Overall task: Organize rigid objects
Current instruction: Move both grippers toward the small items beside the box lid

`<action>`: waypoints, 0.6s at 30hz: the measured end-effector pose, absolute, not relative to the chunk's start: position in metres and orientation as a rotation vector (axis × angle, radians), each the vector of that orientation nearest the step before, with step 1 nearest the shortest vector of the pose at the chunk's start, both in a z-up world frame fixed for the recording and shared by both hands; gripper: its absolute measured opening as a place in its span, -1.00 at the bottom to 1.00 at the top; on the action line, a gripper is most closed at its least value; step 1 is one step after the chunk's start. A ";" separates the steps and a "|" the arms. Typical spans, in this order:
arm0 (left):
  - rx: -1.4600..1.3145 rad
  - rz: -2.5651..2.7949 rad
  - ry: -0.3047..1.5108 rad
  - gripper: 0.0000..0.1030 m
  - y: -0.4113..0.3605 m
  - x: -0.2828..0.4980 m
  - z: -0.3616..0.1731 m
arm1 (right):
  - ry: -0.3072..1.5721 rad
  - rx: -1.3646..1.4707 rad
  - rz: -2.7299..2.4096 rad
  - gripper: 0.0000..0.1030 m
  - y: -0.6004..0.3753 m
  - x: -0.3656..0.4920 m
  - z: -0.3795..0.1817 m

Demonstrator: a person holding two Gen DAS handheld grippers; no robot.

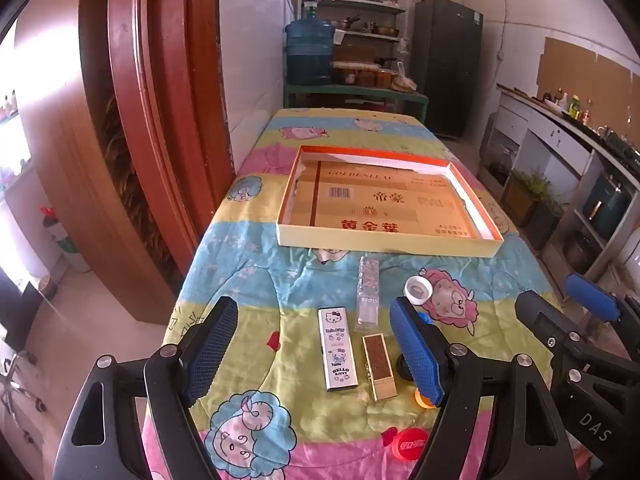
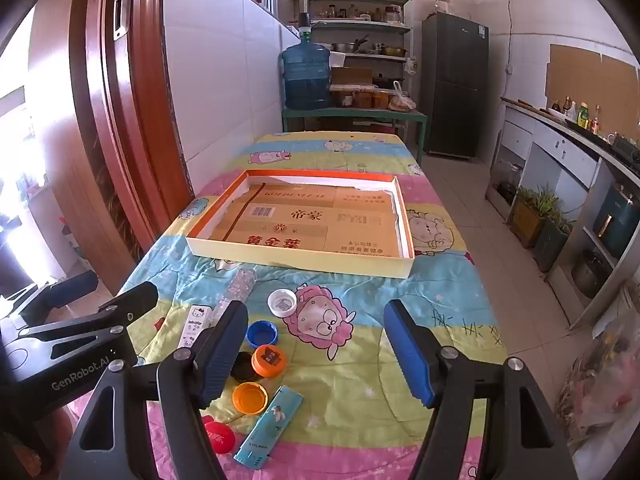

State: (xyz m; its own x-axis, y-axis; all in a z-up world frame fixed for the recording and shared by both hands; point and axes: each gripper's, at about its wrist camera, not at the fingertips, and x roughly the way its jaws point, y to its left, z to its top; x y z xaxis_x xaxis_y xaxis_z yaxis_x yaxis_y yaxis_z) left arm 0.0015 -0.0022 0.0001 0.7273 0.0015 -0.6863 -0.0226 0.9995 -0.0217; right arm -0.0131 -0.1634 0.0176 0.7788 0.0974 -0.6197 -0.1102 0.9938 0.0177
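You held the left gripper and right gripper spread wide and empty above the small items lying loose before the empty tray, where the crowded bottle caps risked being knocked aside.

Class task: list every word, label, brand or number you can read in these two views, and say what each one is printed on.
"HELLO KITTY": white slim case.
"GLOSS": clear tube.
"GOLDENLEAF": cardboard lining the shallow box.
"GenRobot.AI": left gripper body.
"DAS": right gripper body.
Barcode digits, the box's Chinese print, bottle-cap logos, teal case: too small or blurred.
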 end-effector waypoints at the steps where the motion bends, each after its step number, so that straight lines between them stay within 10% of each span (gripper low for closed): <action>1: -0.028 0.012 0.755 0.55 -0.003 0.002 0.000 | 0.676 -0.006 0.114 0.36 -0.164 -0.013 0.018; 18: -0.069 -0.024 0.760 0.55 -0.002 -0.010 -0.003 | 0.688 -0.007 0.096 0.36 -0.165 -0.015 0.015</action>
